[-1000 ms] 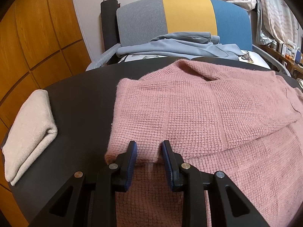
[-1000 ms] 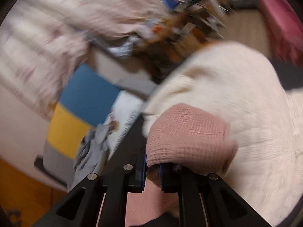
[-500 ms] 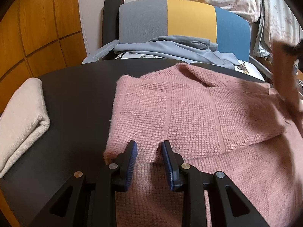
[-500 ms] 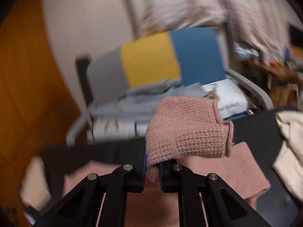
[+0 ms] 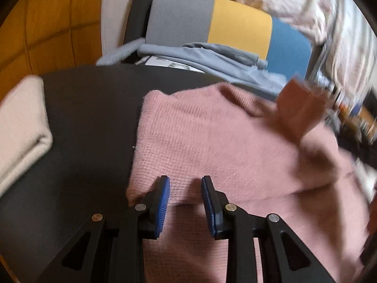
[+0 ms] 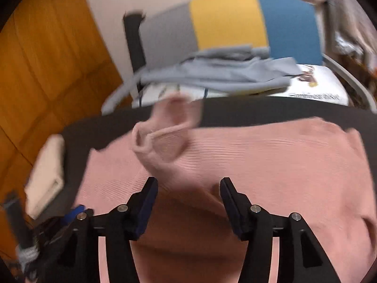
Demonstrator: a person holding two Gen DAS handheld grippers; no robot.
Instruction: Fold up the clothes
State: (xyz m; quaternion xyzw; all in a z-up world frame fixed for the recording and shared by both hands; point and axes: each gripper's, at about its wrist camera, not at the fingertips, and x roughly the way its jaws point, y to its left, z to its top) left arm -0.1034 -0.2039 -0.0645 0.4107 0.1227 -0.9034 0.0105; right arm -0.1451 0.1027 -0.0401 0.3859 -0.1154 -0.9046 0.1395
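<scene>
A pink waffle-knit sweater [image 5: 212,141] lies spread on the black table [image 5: 89,108]. My left gripper [image 5: 186,181] rests at the sweater's near left folded edge. Its blue pads stand apart, with knit below and between them and no pinch visible. My right gripper [image 6: 188,184] hangs over the sweater [image 6: 282,160] and its jaws are opening. The sleeve [image 6: 165,141] runs out from between them and its cuff is flung forward, blurred and free of the pads. In the left wrist view the same sleeve [image 5: 299,115] is a blurred shape at the right.
A folded beige cloth [image 5: 21,127] lies at the table's left edge. Behind the table stands a chair with a grey, yellow and blue back [image 5: 235,26], and a grey-blue garment [image 5: 212,56] is draped on its seat. Wooden panels line the left.
My right gripper swung from beside a white fluffy garment to above the pink sweater, carrying the sleeve. Its jaws then parted and the sleeve came loose. The left gripper shifted slightly and rolled.
</scene>
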